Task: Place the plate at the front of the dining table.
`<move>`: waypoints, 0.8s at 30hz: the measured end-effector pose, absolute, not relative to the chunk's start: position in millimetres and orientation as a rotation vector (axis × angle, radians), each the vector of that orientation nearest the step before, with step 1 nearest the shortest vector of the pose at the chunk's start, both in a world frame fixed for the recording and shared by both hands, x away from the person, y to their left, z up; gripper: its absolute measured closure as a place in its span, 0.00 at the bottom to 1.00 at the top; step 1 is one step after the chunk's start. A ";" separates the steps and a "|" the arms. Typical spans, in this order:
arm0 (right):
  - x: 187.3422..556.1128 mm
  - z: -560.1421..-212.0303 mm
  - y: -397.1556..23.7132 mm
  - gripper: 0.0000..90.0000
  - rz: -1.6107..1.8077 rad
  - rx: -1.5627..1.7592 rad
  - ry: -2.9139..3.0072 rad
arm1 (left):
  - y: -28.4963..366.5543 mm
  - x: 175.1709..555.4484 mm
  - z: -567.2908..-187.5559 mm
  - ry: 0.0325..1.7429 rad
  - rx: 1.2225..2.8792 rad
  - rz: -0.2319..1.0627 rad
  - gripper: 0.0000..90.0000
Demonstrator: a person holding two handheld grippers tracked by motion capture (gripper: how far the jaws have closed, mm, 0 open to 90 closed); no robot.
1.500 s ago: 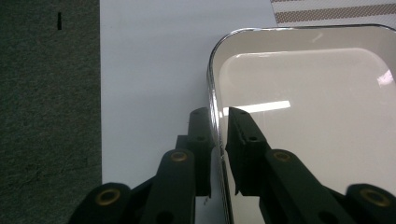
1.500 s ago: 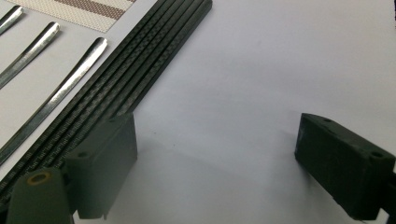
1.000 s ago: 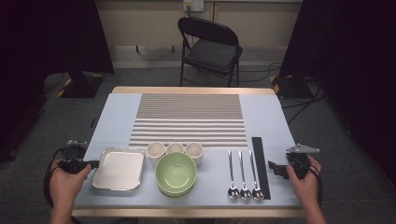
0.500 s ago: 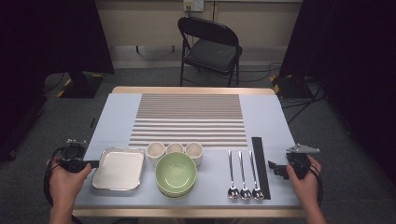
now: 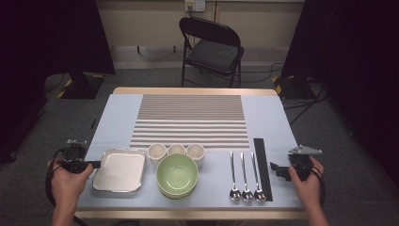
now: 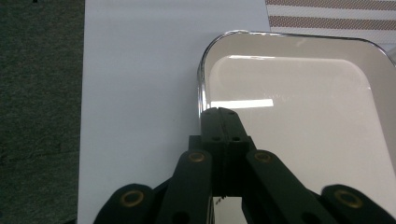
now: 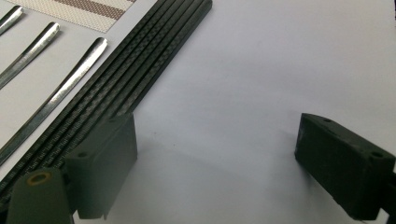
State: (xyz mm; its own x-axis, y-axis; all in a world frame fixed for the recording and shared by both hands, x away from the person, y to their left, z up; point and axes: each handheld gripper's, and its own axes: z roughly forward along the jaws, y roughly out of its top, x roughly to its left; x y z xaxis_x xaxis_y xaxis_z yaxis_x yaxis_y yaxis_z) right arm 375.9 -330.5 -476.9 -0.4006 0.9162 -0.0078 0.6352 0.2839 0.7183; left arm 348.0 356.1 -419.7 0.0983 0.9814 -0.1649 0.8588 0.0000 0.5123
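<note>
My left gripper [image 5: 96,165] lies level at the left rim of a shallow metal tray [image 5: 120,172], held by a hand at the table's front left. In the left gripper view its jaws meet with nothing between them, and my left gripper's [image 6: 219,112] tips sit just over the tray's [image 6: 299,140] left rim. My right gripper [image 5: 277,169] rests at the front right, open, pointing toward a long black strip [image 5: 262,165]. In the right gripper view my right gripper [image 7: 217,140] stands wide apart over bare table, with the strip [image 7: 140,70] beside its left jaw.
A stack of green bowls [image 5: 177,175] sits front centre with three cream cups [image 5: 176,149] behind it. Three spoons [image 5: 244,174] lie left of the black strip. A striped mat [image 5: 190,120] covers the table's middle. A folding chair [image 5: 211,47] stands beyond the far edge.
</note>
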 end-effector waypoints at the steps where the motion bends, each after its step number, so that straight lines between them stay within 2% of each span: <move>1: 375.9 -477.0 -330.5 0.13 0.899 1.393 2.137 | 356.1 348.0 -419.7 1.796 1.894 0.330 1.00; 3: 375.8 -476.9 -330.5 0.13 0.899 1.394 2.137 | 356.6 347.8 -418.5 1.792 1.915 0.388 1.00; 24: 375.8 -477.0 -330.4 0.13 0.898 1.392 2.136 | 356.5 353.8 -424.6 1.805 1.904 0.375 0.97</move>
State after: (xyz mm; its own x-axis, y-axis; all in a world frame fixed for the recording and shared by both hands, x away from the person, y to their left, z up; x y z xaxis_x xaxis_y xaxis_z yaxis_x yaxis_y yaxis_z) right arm 375.8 -330.4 -477.0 -0.4004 0.9163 -0.0094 0.6343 0.2845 0.7188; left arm 353.8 356.5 -424.6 0.0894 0.9875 -0.1298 0.8539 -0.0089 0.5203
